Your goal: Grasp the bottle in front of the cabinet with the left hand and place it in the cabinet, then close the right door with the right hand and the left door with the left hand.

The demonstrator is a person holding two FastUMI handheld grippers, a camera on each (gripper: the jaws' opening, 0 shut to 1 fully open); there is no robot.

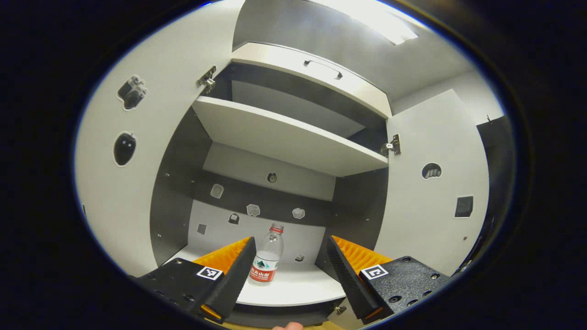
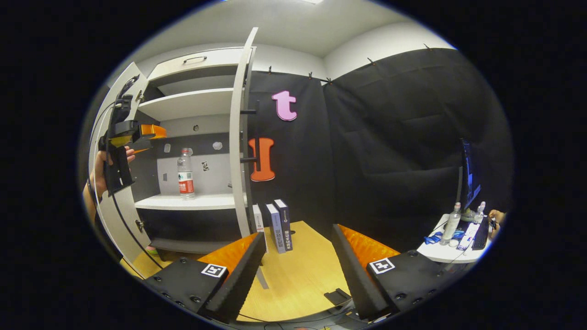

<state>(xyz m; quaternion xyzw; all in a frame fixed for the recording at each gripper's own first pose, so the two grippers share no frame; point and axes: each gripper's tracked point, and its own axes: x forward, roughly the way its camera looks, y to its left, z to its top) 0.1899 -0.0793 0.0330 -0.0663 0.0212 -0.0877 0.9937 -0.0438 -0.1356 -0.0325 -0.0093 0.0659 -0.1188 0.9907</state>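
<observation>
Two doors stand open on the white-and-grey cabinet (image 1: 293, 137). Clear plastic water bottle with red cap and red label (image 1: 267, 259) stands upright on the lower shelf (image 1: 293, 286), towards its front edge, nothing touching it. Left gripper (image 1: 290, 270) sits just outside the shelf edge, jaws wide and empty, bottle seen between them but apart. Right gripper (image 2: 298, 270) is low over the wooden floor (image 2: 298, 275), jaws wide, empty, well apart from the right door (image 2: 239, 137). Placing looks done; door-closing is the step in hand. Next move calls for the right gripper to reach the right door's outer face and push it shut, left gripper clear first.
</observation>
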